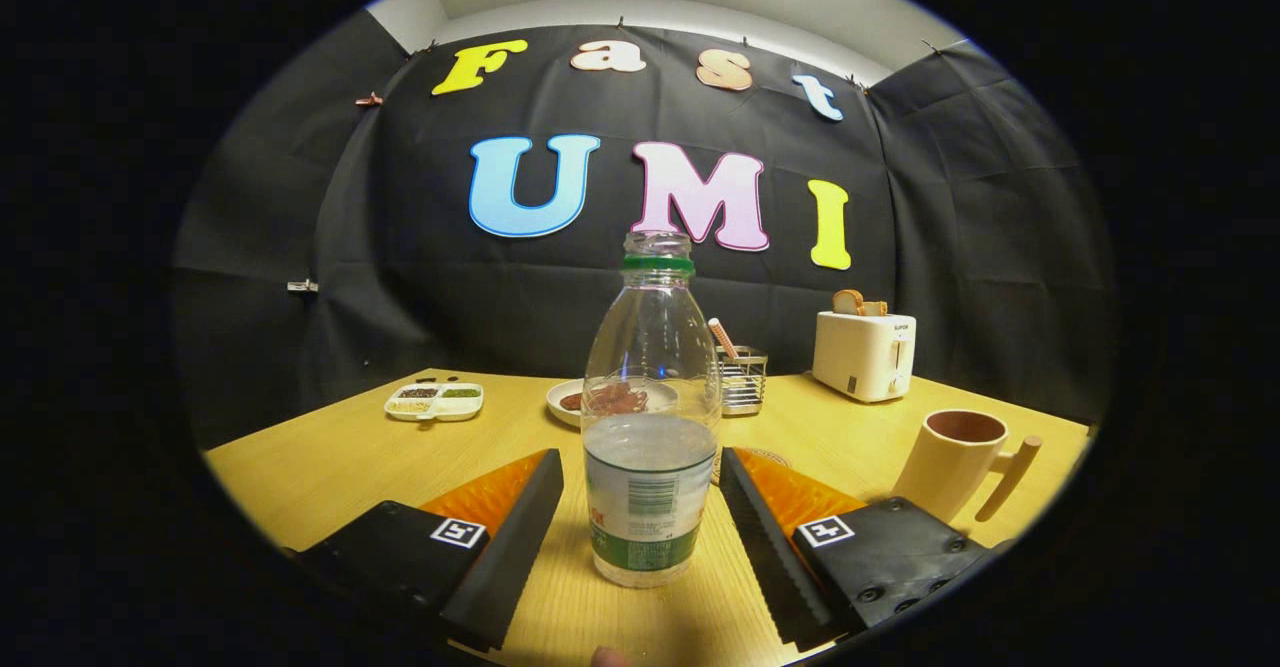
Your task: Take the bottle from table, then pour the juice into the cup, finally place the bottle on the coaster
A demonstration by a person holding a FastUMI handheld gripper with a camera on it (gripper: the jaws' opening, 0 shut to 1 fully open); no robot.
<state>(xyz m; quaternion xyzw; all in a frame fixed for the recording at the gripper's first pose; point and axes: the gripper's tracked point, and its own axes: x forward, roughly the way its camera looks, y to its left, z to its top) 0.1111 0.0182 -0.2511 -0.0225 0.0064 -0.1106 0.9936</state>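
Note:
A clear plastic bottle [650, 417] with a green neck ring and no cap stands upright on the wooden table [330, 462]. It is about half full of clear liquid. My gripper [640, 517] is open, one finger on each side of the bottle's lower half, with gaps on both sides. A cream cup [955, 457] with a wooden handle stands to the right, just beyond the right finger. A round coaster [765, 457] peeks out behind the bottle, mostly hidden by it and the right finger.
A white plate [575, 399] with brown food lies behind the bottle. A wire holder [742, 379] stands next to it. A cream toaster [865, 352] with bread stands at the back right. A divided snack tray [434, 400] lies at the back left.

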